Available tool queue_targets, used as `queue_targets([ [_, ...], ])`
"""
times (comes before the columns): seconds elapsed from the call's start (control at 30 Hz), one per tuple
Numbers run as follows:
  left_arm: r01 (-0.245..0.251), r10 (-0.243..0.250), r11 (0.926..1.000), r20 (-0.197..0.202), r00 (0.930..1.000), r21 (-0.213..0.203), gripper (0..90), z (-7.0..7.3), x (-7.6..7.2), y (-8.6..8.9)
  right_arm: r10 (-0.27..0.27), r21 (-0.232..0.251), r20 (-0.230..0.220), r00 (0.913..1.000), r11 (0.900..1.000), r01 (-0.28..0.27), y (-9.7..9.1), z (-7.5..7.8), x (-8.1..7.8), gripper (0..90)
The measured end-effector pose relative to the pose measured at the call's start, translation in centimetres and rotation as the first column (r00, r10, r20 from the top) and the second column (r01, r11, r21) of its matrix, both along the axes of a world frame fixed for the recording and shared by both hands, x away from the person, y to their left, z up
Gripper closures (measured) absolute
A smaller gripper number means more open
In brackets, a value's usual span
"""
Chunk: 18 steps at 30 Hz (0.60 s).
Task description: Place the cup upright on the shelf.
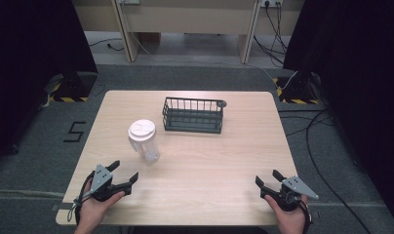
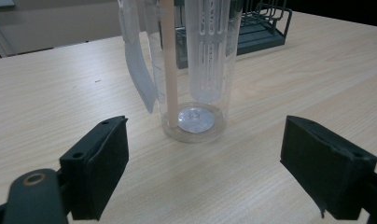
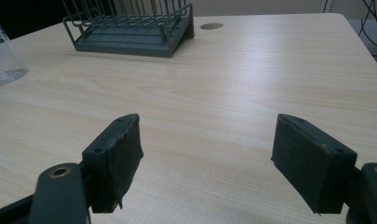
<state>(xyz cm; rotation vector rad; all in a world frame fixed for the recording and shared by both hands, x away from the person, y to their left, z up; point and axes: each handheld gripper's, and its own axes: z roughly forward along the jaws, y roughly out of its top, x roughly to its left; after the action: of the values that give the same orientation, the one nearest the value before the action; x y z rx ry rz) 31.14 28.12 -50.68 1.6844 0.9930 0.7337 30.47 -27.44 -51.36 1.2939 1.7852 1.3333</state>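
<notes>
A clear plastic bottle (image 1: 145,141) with a white lid stands upright left of the table's middle; the left gripper view shows its base (image 2: 194,122), with a straw and an inner tube, just ahead of the jaws. My left gripper (image 1: 124,174) rests near the front left edge, open and empty (image 2: 203,175), aimed at the bottle. Behind the bottle, toward the far side, sits a dark wire basket (image 1: 193,115), empty (image 3: 130,28). At the front right, my right gripper (image 1: 268,179) is open with nothing between its jaws (image 3: 210,163).
The light wooden table (image 1: 224,161) has a round cable hole (image 1: 222,103) beside the basket's far right corner. Cables run over the grey floor to the right. Dark curtains hang at both sides.
</notes>
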Motion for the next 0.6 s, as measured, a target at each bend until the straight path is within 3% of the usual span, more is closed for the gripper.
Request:
queue_targets([
  [0.6, 0.028, -0.028, 0.9995, 0.005, 0.9996, -0.011, 14.6, 0.6, 1.5, -2.2, -0.008, 0.016, -0.002, 1.0000, 0.9998, 0.008, -0.2, 0.0, 0.0, 24.4],
])
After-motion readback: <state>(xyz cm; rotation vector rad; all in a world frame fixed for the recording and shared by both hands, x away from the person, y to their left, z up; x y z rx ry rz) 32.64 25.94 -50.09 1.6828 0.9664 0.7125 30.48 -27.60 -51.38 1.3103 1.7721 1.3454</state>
